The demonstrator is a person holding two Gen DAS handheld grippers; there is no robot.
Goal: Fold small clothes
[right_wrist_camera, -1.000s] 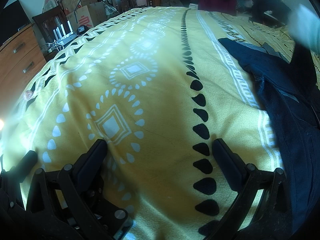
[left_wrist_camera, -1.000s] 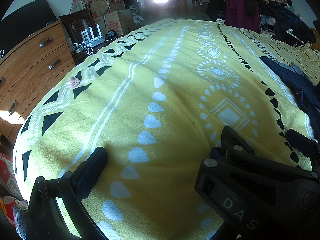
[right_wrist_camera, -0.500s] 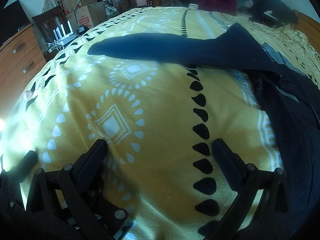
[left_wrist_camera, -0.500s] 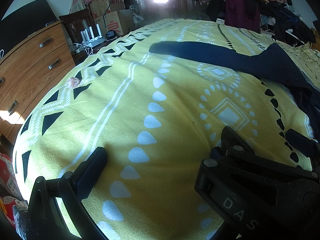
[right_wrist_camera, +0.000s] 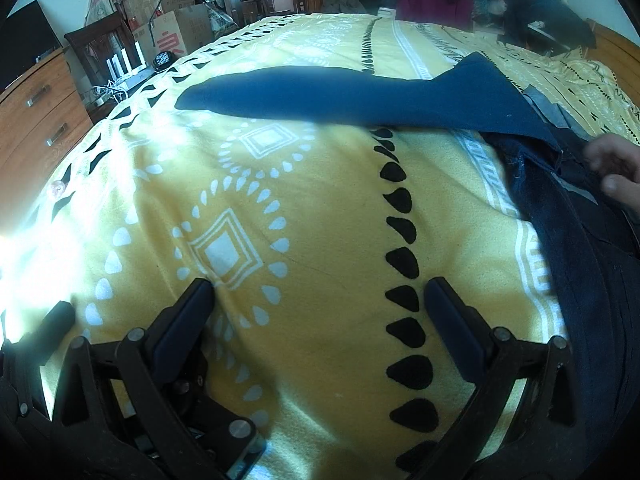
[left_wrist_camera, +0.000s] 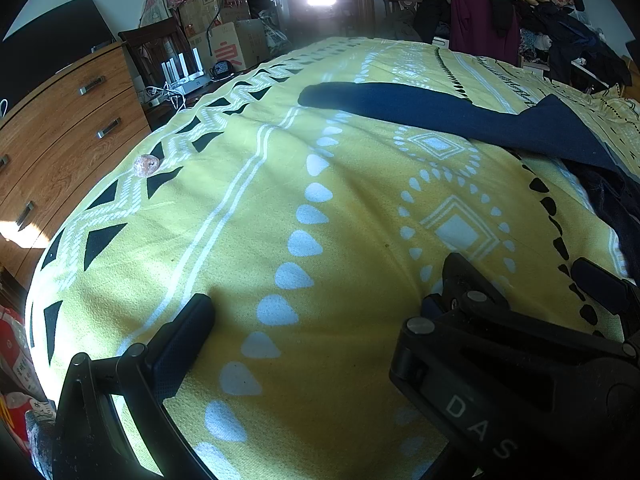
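Both the left gripper [left_wrist_camera: 320, 292] and right gripper [right_wrist_camera: 320, 300] are rested low on the bed [right_wrist_camera: 320, 208], jaws spread wide and empty. Beyond them, 1 navy garment [right_wrist_camera: 360, 96] is laid across the bedspread, presumably for folding.

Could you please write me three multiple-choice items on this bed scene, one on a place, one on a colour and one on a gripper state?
1. Where does the long navy blue garment lie?
A. across the far part of the yellow patterned bedspread
B. inside a drawer
C. between the right gripper's fingers

2. What colour are the teardrop marks running up the bedspread ahead of the right gripper?
A. red
B. black
C. green

3. How does the left gripper stand?
A. shut on the garment
B. shut on the bedspread
C. open and empty

Key: 1 A, it stretches over the cover well beyond both grippers; 2 B, the column is plainly black; 3 C, bare cover shows between its fingers.
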